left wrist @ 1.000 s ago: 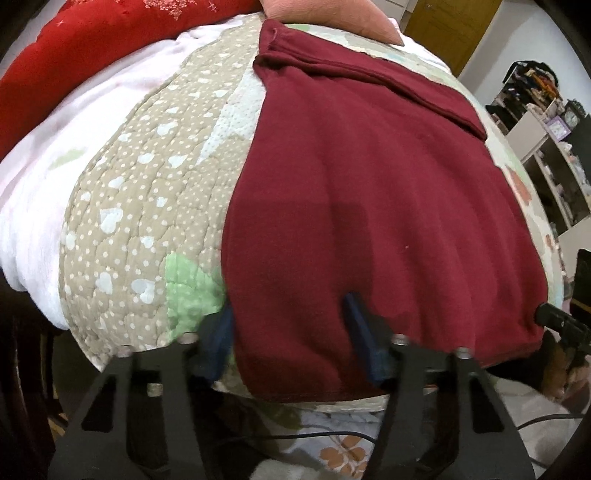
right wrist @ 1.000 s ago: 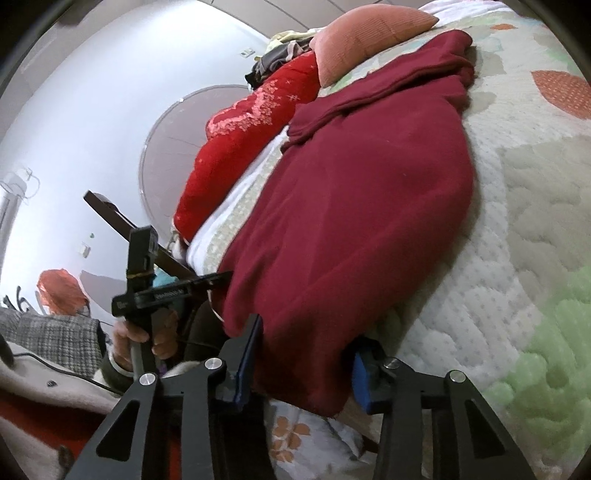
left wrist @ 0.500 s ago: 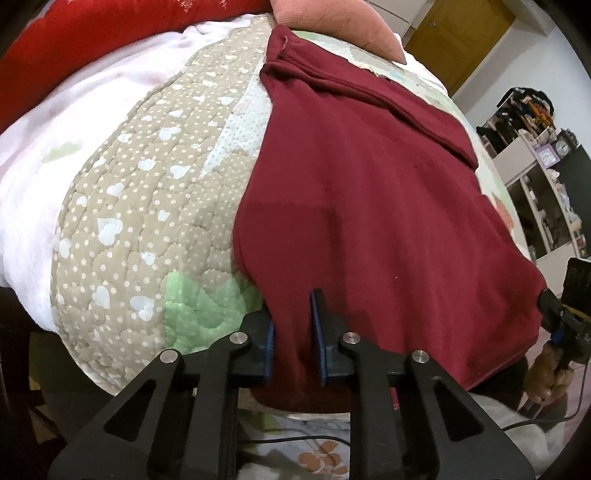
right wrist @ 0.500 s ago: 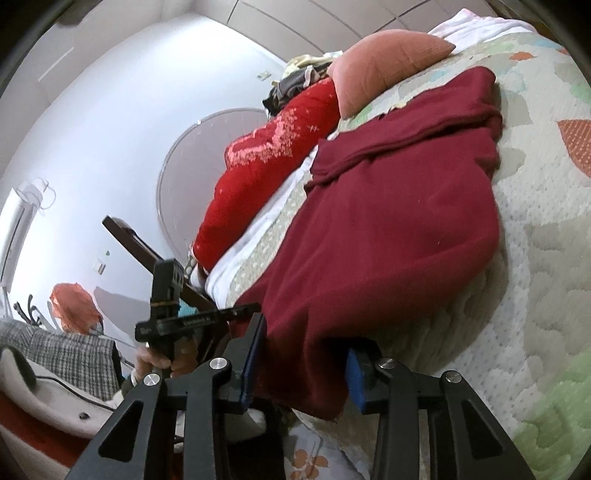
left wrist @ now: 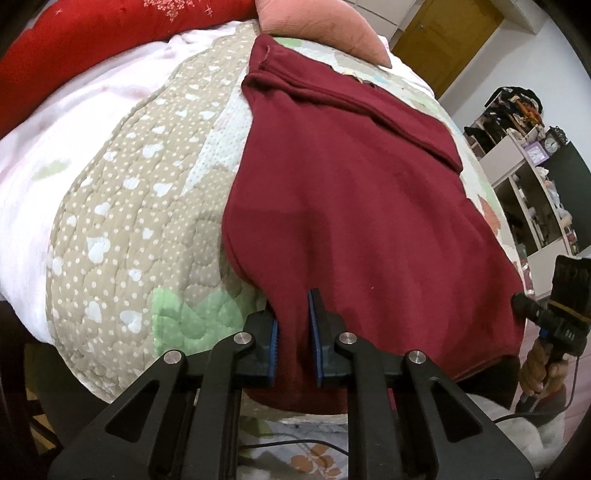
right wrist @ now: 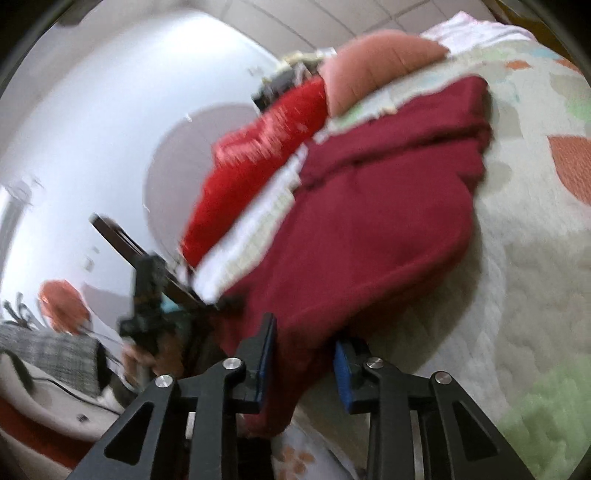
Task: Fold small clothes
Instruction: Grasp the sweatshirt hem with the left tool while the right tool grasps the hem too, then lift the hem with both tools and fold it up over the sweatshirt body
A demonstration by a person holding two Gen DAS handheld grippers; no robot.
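Note:
A dark red garment [left wrist: 351, 203] lies flat on the quilted bed [left wrist: 147, 221], its near hem hanging over the bed's edge. My left gripper [left wrist: 293, 314] is shut on the hem near the garment's left corner, cloth bunched between the blue pads. The right wrist view is blurred: the garment's [right wrist: 369, 229] other near corner hangs between the jaws of my right gripper [right wrist: 304, 336], which are closing, with a narrow gap still showing at the right pad. Each gripper appears in the other's view, the right gripper [left wrist: 561, 295] and the left gripper [right wrist: 147, 295], each held by a hand.
A pink cushion [left wrist: 317, 26] and a bright red blanket [left wrist: 92, 33] lie at the bed's far end. Open shelves [left wrist: 535, 192] with small items stand to the right, a wooden door [left wrist: 450, 33] behind. Floral cloth and a cable lie below the bed edge.
My left gripper's jaws went from wide apart to shut on the hem. The right gripper's jaws narrowed around the other corner, and its view tilted slightly.

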